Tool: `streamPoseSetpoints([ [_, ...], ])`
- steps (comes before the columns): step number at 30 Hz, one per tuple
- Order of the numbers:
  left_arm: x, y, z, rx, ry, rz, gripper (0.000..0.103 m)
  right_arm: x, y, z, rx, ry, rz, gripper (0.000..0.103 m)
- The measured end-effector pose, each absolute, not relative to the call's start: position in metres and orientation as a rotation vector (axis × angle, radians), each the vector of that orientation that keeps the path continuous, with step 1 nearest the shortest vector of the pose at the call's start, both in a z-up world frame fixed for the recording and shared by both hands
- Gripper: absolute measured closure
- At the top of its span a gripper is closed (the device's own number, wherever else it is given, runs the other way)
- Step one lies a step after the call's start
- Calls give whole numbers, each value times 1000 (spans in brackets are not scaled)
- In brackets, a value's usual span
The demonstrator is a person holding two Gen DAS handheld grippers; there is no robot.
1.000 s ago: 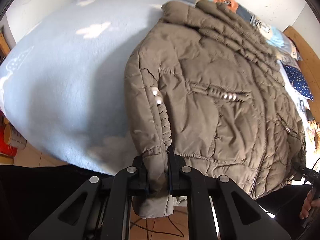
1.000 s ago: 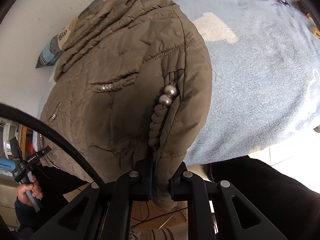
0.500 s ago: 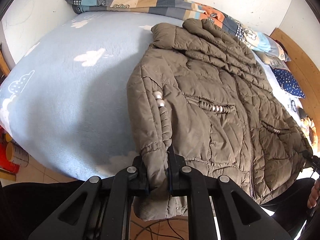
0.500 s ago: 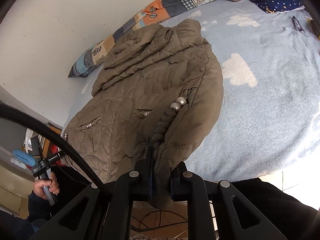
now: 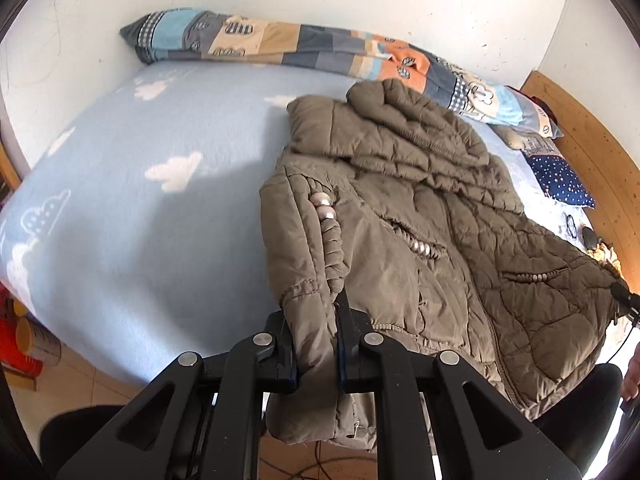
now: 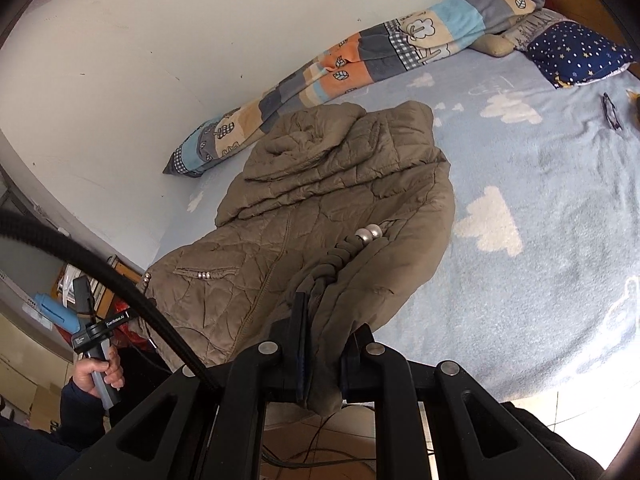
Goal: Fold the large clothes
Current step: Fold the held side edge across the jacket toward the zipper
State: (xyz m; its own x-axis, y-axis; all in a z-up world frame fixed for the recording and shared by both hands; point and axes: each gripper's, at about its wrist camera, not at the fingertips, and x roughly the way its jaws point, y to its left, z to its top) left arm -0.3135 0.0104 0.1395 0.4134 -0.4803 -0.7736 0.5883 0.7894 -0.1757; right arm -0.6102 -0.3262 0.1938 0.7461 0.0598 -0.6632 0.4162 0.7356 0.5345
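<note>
A large olive-brown quilted jacket lies on the light blue bed, its hood toward the wall and its hem hanging over the near bed edge. My left gripper is shut on the hem at the jacket's left corner, beside a braided trim with pearl beads. In the right wrist view the same jacket stretches away from me, and my right gripper is shut on its other hem corner, below more pearl beads.
A patchwork quilt roll lies along the white wall. A starry navy pillow and glasses sit on the blue cloud-print blanket. A wooden headboard is at the right. Shelves and clutter stand beside the bed.
Both grippers have lifted and pulled back with the hem held, so more of the wall, the quilt roll and the bed have come into view. The jacket now lies stretched out flatter.
</note>
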Motion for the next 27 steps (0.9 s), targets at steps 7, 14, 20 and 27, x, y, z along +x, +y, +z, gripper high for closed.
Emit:
streamPoseSetpoints([
  [7,-302,-1,170,109,858,-690,90,-596,-336,221,696,648,-207,90],
  [14,-278,-19,206,92,791,-692,88,-572,-359,248,700,553,-229,90],
  [20,-255,-22,225,50,797,-724,87,-558,-383,265,735,484,-252,90],
  [27,-239,-17,225,13,846,-763,87,-547,-398,275,735,463,-259,90],
])
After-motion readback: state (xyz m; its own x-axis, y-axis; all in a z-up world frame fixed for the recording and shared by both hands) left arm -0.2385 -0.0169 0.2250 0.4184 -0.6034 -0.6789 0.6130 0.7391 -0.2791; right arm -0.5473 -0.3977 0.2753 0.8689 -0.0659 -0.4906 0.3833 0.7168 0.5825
